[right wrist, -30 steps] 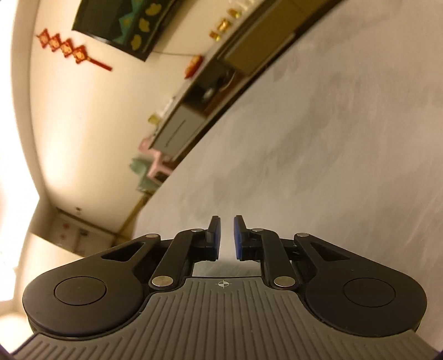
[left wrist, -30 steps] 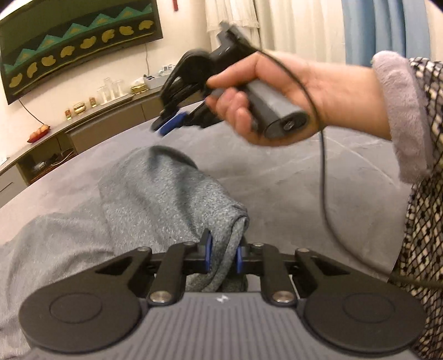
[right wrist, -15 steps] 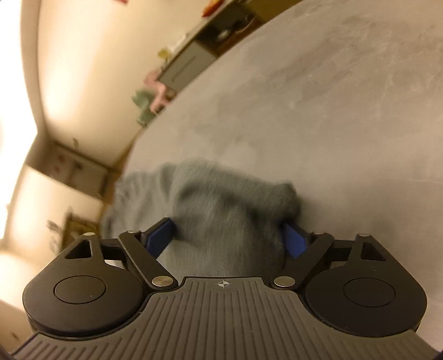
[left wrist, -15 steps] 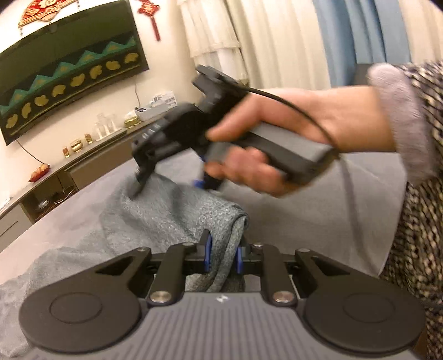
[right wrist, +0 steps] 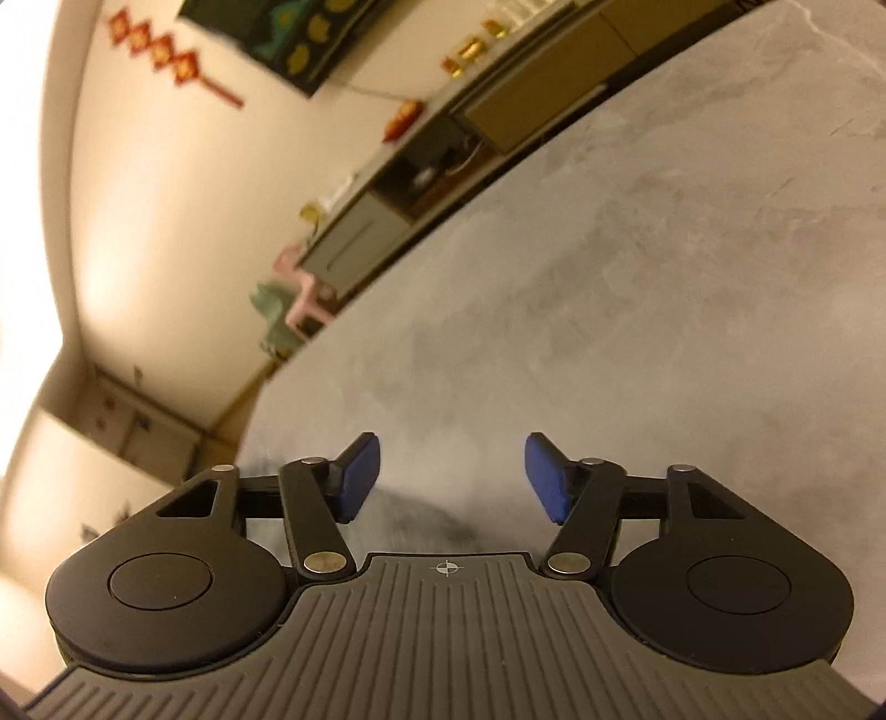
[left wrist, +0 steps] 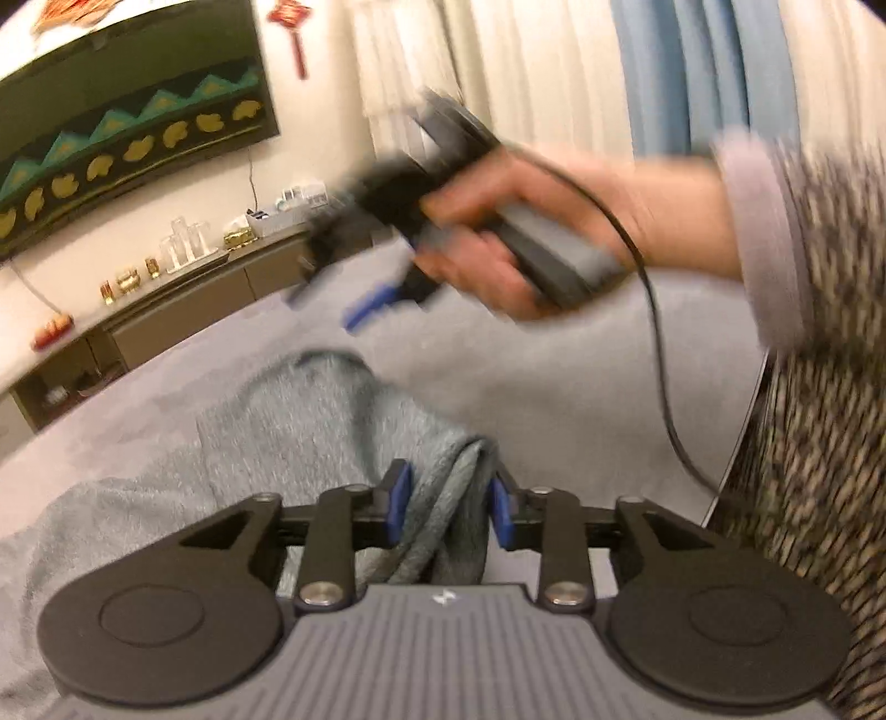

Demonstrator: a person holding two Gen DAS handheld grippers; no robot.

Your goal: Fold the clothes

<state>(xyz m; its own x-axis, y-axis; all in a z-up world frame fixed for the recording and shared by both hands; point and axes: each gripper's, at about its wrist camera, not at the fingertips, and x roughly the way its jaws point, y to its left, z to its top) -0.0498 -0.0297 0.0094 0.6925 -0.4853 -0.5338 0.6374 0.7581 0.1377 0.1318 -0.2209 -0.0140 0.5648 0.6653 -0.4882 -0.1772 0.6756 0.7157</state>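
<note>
**Left claw has a bunched edge of the sweater, right claw free**

The grey sweater (left wrist: 288,432) lies rumpled on the grey bed (left wrist: 554,365), one gathered edge pinched in the left gripper (left wrist: 446,512). The right gripper (right wrist: 451,479), spread and empty, hangs above bare bed. Judging by this, a fold is under way; next, the free claw needs another edge. No containers show.

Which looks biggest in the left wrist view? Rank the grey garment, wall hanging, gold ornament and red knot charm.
1. Grey garment, though it lies nearest the camera, so its lead is partly nearness.
2. Wall hanging.
3 and 4. Red knot charm and gold ornament look alike in size; both are far and small, so unranked.
</note>
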